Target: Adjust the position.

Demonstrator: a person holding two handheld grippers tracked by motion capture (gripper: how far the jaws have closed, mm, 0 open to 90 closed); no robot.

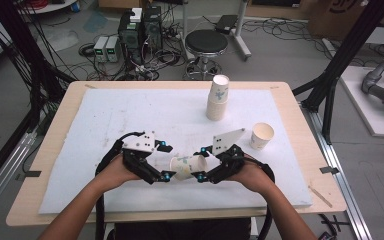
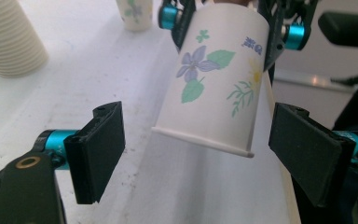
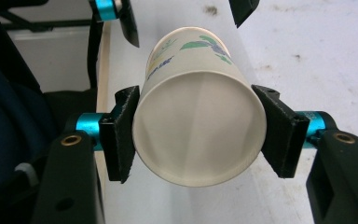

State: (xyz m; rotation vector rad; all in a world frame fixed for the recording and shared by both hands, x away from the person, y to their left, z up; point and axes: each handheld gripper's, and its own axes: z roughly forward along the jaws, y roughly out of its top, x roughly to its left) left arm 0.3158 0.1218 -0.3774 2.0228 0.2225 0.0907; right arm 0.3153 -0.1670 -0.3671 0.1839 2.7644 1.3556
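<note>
A white paper cup (image 1: pixel 187 166) printed with flowers hangs on its side just above the white mat (image 1: pixel 130 115), near the table's front. My right gripper (image 1: pixel 200 164) is shut on it; in the right gripper view both pads (image 3: pixel 121 135) press the cup (image 3: pixel 198 121) wall. My left gripper (image 1: pixel 166 161) stands open around the cup's other end. In the left gripper view its pads (image 2: pixel 100 149) stand clear of the cup (image 2: pixel 214 88) on both sides, and the right gripper (image 2: pixel 228 28) clamps the far end.
A tall stack of paper cups (image 1: pixel 217 100) stands at the mat's back middle, also in the left gripper view (image 2: pixel 9 42). A single upright cup (image 1: pixel 262 135) sits right of my right hand. The wooden table edge (image 1: pixel 300 130) borders the mat.
</note>
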